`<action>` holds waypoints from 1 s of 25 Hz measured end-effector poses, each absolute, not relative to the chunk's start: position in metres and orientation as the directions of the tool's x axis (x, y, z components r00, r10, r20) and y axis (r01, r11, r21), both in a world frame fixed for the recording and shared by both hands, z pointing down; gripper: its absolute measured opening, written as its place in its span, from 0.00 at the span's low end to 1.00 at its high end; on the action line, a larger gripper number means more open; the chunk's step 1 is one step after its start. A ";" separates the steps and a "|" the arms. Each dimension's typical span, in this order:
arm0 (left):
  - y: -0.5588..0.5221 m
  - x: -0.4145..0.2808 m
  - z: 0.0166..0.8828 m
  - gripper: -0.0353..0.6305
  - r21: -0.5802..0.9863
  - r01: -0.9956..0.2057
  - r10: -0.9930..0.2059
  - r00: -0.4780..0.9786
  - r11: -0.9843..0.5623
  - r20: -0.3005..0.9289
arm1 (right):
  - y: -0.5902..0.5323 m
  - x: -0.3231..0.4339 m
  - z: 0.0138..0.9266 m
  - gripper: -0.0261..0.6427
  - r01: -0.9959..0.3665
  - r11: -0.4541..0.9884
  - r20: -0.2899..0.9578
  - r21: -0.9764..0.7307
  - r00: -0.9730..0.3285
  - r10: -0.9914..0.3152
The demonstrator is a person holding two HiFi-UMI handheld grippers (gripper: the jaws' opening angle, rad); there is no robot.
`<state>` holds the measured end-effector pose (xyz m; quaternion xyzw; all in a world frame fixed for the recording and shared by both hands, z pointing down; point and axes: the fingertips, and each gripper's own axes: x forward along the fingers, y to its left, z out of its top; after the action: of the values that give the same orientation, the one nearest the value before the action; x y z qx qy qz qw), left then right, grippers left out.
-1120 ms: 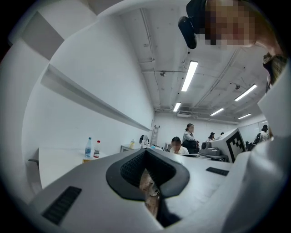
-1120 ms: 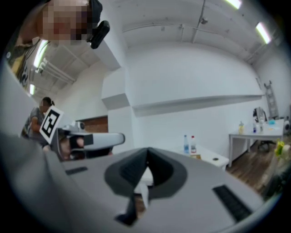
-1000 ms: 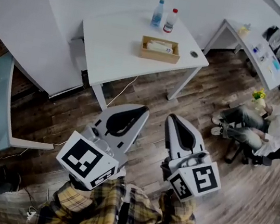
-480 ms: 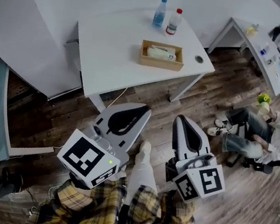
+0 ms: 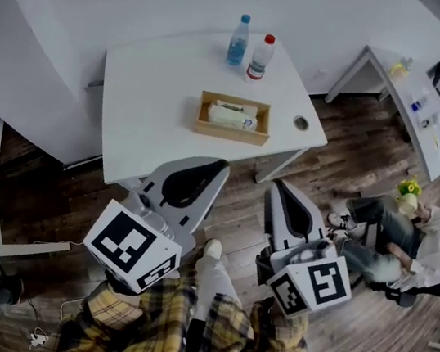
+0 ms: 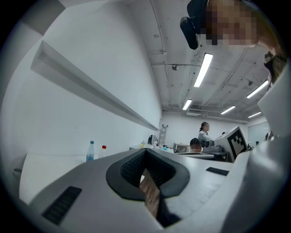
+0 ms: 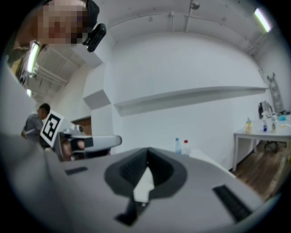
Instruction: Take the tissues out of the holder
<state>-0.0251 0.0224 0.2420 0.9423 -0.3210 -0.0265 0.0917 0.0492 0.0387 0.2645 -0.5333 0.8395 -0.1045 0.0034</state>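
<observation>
Wooden holder [image 5: 231,134] held tissues [image 5: 232,116], judged soft and light (pinch the top); left gripper [image 5: 220,164] and right gripper [image 5: 273,186], short of the holder, were pressed together, empty.

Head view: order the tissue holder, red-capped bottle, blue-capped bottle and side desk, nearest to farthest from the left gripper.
1. Tissue holder, just ahead of the left gripper.
2. Red-capped bottle and blue-capped bottle, side by side beyond the holder: too close to call.
3. Side desk, far right.

Table [image 5: 148,106] and holder [image 5: 231,135] nearer, lower in head view
</observation>
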 end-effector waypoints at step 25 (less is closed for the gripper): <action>-0.129 0.027 0.252 0.08 0.192 -0.692 -0.701 0.712 -0.695 0.028 | -0.121 0.099 0.273 0.05 -0.833 0.522 0.112 -0.184 -0.545 -0.831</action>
<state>0.0269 -0.1292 0.2517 0.9204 -0.3786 -0.0236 0.0949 0.0991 -0.1212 0.2731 -0.4770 0.8722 -0.1082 -0.0048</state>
